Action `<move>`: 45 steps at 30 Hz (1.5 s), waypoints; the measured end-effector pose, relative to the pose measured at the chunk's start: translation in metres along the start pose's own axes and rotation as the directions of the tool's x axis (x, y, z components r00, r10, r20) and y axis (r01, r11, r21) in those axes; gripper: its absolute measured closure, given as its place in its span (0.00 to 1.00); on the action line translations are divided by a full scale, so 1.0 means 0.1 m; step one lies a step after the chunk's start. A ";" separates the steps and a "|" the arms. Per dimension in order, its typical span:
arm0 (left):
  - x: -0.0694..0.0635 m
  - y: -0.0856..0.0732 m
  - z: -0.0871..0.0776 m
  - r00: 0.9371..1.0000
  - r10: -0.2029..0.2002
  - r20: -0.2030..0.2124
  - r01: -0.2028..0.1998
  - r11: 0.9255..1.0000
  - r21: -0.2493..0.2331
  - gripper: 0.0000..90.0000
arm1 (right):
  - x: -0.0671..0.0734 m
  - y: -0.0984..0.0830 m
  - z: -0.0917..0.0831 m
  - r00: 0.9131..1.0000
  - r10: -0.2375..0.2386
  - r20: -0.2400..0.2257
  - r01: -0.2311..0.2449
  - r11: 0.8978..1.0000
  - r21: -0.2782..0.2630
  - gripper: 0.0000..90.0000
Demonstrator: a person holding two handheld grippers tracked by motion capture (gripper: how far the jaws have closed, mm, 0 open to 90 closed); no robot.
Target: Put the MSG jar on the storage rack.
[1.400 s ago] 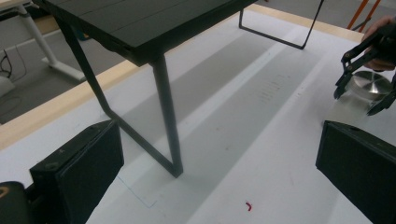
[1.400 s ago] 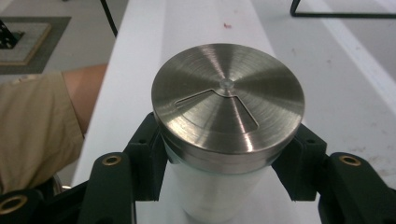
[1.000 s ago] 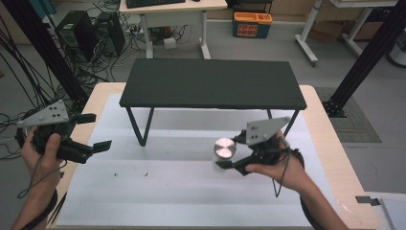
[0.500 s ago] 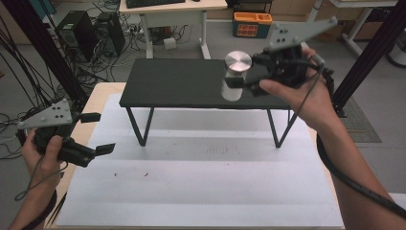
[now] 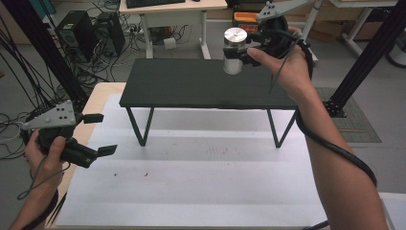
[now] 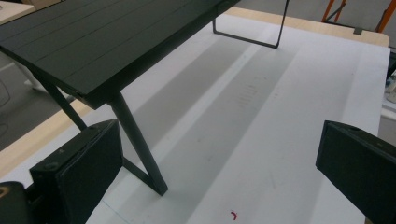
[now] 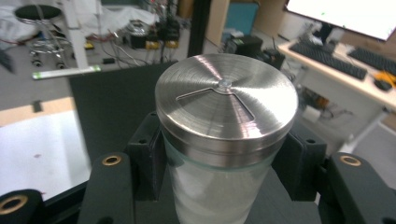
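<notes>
- Gripping a glass jar [image 5: 234, 51] by its frosted body, the right gripper [image 5: 250, 53] has its jaws clamped on either side just below the brushed steel lid [image 7: 226, 106], which leaves the top free and the jar upright.
- In the right gripper view the black pads [image 7: 147, 154] press against the glass at about nine and three o'clock of the lid, a side hold that should keep the jar from tipping while it travels.
- The jar hangs in the air over the far edge of the small black table [image 5: 191, 84], toward two o'clock of its top, apart from the surface; I judge it is being carried up to be set down there.
- The left gripper [image 5: 98, 134] waits at nine o'clock of the white mat [image 5: 201, 187], jaws wide apart and holding nothing, kept low and out of the other arm's way.
- In the left gripper view its two jaws frame one black table leg [image 6: 137, 144] and the bare mat beyond.
- Next, as I judge it, comes lowering the jar flat onto the dark top before letting go.
</notes>
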State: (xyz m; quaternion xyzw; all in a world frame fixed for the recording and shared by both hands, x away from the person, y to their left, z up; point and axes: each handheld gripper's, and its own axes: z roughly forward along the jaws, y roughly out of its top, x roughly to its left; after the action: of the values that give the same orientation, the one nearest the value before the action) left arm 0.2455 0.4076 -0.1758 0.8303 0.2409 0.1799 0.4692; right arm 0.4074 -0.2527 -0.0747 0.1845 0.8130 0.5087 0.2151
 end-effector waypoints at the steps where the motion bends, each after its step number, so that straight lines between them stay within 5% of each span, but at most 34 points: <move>1: 0.00 0.00 0.00 1.000 0.002 -0.001 -0.002 1.000 0.002 0.01 | -0.02 -0.02 0.03 1.000 0.007 0.006 -0.007 1.000 0.007 0.48; 11: 0.00 -0.04 -0.02 1.000 -0.011 -0.009 0.011 1.000 0.002 0.01 | -0.16 -0.31 0.31 0.994 0.097 0.053 -0.100 0.992 0.072 0.48; 19: -0.01 0.00 -0.01 1.000 -0.001 -0.006 0.001 1.000 0.003 0.01 | -0.19 -0.41 0.33 0.990 0.131 0.047 -0.133 0.990 0.050 0.47; 20: -0.01 0.00 0.00 1.000 -0.004 -0.006 0.004 1.000 0.001 0.01 | -0.19 -0.42 0.32 0.989 0.139 0.048 -0.142 0.988 0.054 0.46; 22: -0.02 0.01 0.00 1.000 -0.001 -0.009 0.001 1.000 0.002 0.01 | -0.23 -0.42 0.33 0.987 0.155 0.042 -0.157 0.985 0.066 0.25; 28: -0.04 0.03 0.01 1.000 -0.002 -0.009 0.002 1.000 0.003 0.01 | -0.18 -0.44 0.02 0.991 0.126 0.046 -0.127 0.991 0.038 0.14; 31: -0.05 0.04 0.00 1.000 -0.003 -0.010 0.003 1.000 -0.002 0.01 | -0.09 -0.42 -0.36 0.996 0.088 0.027 -0.089 0.995 0.042 0.11; 32: -0.05 0.04 0.00 1.000 -0.004 -0.011 0.004 1.000 -0.003 0.01 | -0.09 -0.42 -0.36 0.996 0.088 0.027 -0.089 0.995 0.042 0.11; 40: -0.07 0.02 0.03 1.000 -0.028 -0.009 0.028 0.999 -0.022 0.01 | 0.33 -0.61 -1.00 0.997 -0.030 -0.076 0.037 0.996 0.084 0.10; 43: -0.07 0.01 0.05 1.000 -0.029 -0.009 0.029 0.999 -0.026 0.01 | 0.56 -0.76 -1.10 0.993 -0.054 -0.103 0.068 0.988 0.135 0.10; 45: -0.08 0.00 0.06 0.999 -0.032 -0.010 0.032 0.999 -0.025 0.01 | 0.60 -0.79 -1.11 0.992 -0.057 -0.112 0.073 0.986 0.147 0.10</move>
State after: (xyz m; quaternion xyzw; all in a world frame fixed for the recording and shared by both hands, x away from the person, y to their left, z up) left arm 0.2423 0.3990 -0.1793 0.8195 0.2545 0.1798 0.4810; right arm 0.2912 -0.3370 -0.1127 0.1461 0.8651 0.4477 0.1731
